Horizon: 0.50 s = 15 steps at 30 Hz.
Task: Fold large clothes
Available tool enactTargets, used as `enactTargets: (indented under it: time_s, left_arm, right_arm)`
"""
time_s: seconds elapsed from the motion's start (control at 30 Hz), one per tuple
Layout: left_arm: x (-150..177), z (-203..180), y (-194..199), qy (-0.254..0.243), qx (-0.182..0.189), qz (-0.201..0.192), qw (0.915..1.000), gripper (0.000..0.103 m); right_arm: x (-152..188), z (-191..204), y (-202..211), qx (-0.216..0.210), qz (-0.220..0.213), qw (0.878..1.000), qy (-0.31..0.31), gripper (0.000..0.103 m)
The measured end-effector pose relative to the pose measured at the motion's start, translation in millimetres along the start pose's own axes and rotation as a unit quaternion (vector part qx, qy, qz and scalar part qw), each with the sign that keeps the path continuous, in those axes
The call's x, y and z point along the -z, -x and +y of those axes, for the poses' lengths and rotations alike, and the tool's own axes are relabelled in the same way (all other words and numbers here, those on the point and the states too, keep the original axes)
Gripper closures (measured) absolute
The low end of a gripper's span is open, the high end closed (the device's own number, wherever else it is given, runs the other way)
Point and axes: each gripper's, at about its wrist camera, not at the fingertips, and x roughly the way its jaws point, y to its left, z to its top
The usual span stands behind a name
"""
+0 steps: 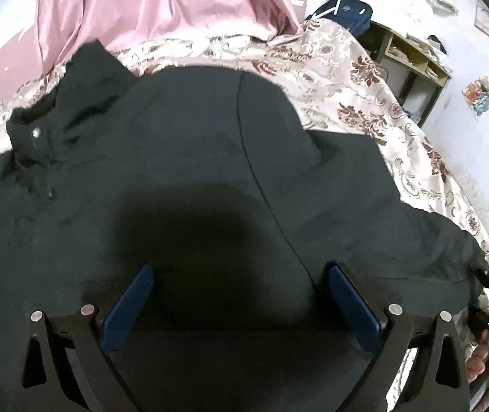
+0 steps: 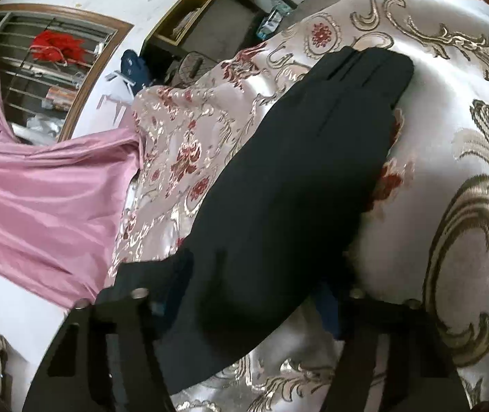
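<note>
Black jacket (image 1: pixel 193 158) on floral bedspread (image 1: pixel 357 79); left gripper (image 1: pixel 241 295) spread wide, right gripper (image 2: pixel 244 295) unclear.

Matt black cloth on glossy brocade, between plastic and metal claws

Ahead of the left gripper (image 1: pixel 241 295), with ribbed blue plastic pads (image 1: pixel 129 304) and shiny metal pins, lies the matt black woven jacket (image 1: pixel 182 158) with a glossy metal snap (image 1: pixel 35 133). Beyond and beside it, the sheeny cream floral brocade bedspread (image 1: pixel 344 79) shows raised gold thread. Farther off hangs the smooth pink satin curtain (image 1: pixel 148 3). The right gripper (image 2: pixel 244 295) is matt black plastic.
</note>
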Motion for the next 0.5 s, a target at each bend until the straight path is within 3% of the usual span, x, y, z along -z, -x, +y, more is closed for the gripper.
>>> enactTargets:
  time_s: [0.07, 0.17, 0.27, 0.37, 0.5]
  left_arm:
    - [2, 0, -3, 0.002, -0.002, 0.001, 1.0000, 0.000]
    - [5, -5, -11, -0.010, -0.020, 0.008, 0.9997, 0.000]
    - [1, -5, -9, -0.009, -0.019, 0.016, 0.9996, 0.000]
    - [1, 12, 7, 0.015, 0.020, 0.020, 0.9995, 0.000]
    - [9, 47, 39, 0.031, 0.040, 0.011, 0.9987, 0.001]
  right_arm:
    - [-1, -5, 1, 0.005, -0.006, 1.000, -0.007, 0.076]
    - [-4, -13, 7, -0.014, -0.014, 1.000, -0.024, 0.088]
    - [-7, 3, 19, -0.027, -0.033, 0.999, 0.010, 0.092]
    - [-9, 37, 42, -0.040, -0.074, 0.993, 0.079, 0.094]
    - [-3, 101, 82, -0.076, -0.125, 0.971, 0.189, 0.095]
